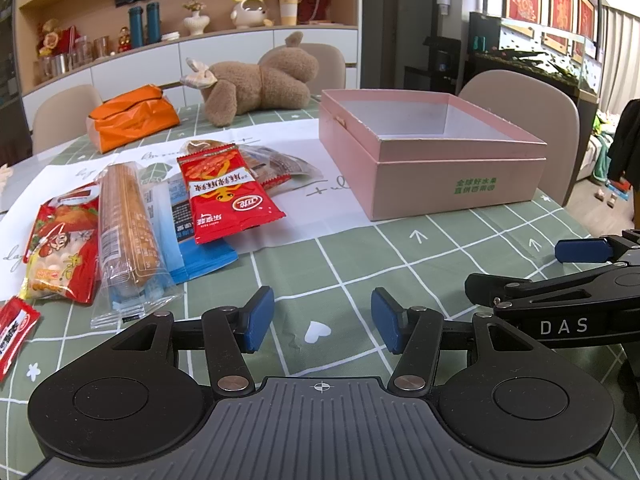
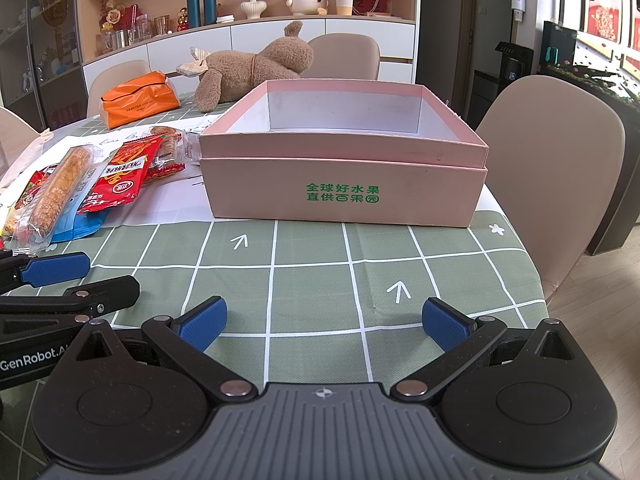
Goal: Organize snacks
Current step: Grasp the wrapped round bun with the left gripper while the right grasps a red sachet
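Left gripper gapes empty, nearer the snack pile; red sachet lies up-left of it, long axis toward the pink box. Right gripper (also wide, empty) faces that box.

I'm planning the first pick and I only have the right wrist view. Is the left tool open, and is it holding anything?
Observer: The left tool is open and empty, above the bare green checked tablecloth.
Operator: Are there any snacks left of the pile that I can't see?
Observer: Yes. A small red sachet lies at the left edge of the left wrist view, just nearer than the red and yellow cartoon packet.
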A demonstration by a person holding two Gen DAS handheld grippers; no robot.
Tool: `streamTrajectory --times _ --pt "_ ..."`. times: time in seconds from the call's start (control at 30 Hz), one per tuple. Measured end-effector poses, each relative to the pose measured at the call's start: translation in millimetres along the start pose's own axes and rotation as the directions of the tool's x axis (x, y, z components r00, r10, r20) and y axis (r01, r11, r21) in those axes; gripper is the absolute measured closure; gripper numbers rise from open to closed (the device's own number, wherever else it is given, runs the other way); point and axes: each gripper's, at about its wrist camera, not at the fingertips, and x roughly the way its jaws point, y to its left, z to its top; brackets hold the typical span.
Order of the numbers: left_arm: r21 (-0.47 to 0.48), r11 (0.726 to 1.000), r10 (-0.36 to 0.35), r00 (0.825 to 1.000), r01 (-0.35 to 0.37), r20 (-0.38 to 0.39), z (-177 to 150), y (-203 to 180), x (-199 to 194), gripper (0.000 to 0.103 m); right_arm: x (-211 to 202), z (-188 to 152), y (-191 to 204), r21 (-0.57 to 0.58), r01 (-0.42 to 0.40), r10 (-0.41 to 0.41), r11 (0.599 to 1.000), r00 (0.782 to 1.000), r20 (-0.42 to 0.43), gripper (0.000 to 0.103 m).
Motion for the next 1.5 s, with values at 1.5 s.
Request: streamTrajectory --times 1.5 --pt "-0.395 0.913 -0.182 0.968 0.102 -0.170 1 142 -35 0.057 -44 171 2 -0.032 -0.312 0.312 0.950 0.950 -0.006 0.012"
